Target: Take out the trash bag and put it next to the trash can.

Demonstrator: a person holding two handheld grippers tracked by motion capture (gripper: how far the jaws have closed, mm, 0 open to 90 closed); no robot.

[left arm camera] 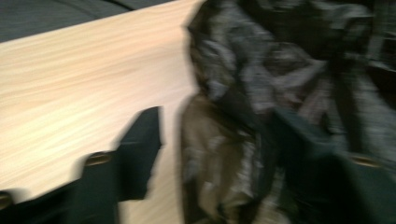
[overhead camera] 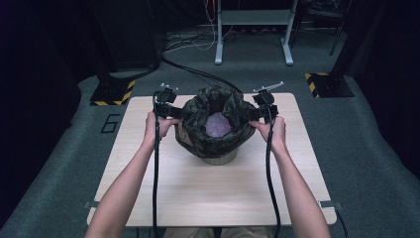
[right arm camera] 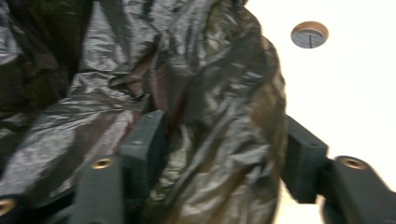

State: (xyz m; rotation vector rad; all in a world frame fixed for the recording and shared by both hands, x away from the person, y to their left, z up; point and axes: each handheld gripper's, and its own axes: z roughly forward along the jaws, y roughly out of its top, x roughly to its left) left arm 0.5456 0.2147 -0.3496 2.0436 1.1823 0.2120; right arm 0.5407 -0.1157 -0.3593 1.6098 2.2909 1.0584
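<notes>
Wooden-topped square table (overhead camera: 148,163) carried a small round bin under a crinkled black plastic bag (overhead camera: 210,134), set toward its far edge, and we worked there. Our left gripper (overhead camera: 171,111) and right gripper (overhead camera: 257,113) straddled folds of the bag's opposite rims; whether the half-parted jaws pinched the film, we could not tell. We judged that uneven pulling might tear the film or tip the bin.

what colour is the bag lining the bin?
Black, glossy and crinkled: the bag shows best in the right gripper view.
</notes>
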